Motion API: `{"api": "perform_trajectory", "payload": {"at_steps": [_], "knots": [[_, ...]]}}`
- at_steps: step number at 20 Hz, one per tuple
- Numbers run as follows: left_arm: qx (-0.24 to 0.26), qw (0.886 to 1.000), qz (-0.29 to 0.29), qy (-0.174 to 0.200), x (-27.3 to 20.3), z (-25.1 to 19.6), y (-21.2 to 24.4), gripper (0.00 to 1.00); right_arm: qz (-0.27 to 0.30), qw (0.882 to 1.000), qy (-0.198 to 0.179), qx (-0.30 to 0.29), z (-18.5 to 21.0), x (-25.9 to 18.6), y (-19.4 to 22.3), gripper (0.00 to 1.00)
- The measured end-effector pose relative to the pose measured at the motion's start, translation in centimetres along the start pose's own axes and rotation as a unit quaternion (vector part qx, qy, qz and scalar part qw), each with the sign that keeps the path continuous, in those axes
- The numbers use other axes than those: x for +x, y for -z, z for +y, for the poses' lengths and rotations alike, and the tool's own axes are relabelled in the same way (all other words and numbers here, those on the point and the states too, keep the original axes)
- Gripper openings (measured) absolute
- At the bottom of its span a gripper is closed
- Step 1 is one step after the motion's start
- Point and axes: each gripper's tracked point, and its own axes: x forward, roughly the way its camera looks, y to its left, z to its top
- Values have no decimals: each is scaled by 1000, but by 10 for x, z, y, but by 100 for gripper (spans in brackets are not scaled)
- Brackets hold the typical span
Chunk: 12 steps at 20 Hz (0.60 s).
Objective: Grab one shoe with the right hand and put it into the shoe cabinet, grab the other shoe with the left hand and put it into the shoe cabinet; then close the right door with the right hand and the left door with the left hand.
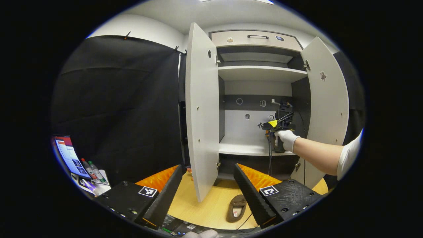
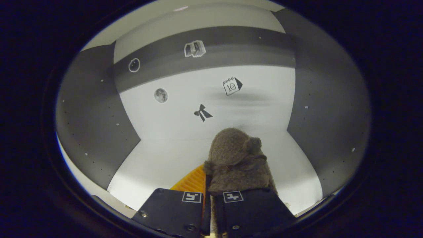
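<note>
My right tool (image 2: 207, 195) is clamped on a fuzzy brown shoe (image 2: 235, 158), held inside the shoe cabinet (image 1: 261, 73) over its white shelf (image 2: 158, 165). My left tool (image 1: 208, 188) gapes wide, holding nothing (the other shoe (image 1: 236, 207) lies on the floor below it).

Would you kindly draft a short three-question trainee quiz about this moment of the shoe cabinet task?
1. True or false: both cabinet doors, the left door and the right door, stand open.
2. What does the right gripper hold? A) a bottle B) a fuzzy brown slipper C) nothing
3. Fill in: the other slipper lies on the wooden ____, ahead of the open left gripper.

Key:
1. True.
2. B: the held slipper is inside the cabinet, above its shelf.
3. Floor.
</note>
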Motion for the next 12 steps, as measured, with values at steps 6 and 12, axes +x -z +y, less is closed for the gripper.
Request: {"api": "perform_trajectory", "payload": {"at_steps": [6, 12], "knots": [[-9, 1000, 4, -7, 4, -1, 5, 96, 59, 998, -4, 18, 0, 9, 6, 24], [-8, 1000, -3, -2, 2, 0, 2, 96, 20, 1000, -23, 3, 13, -24, 2, 80]]}}
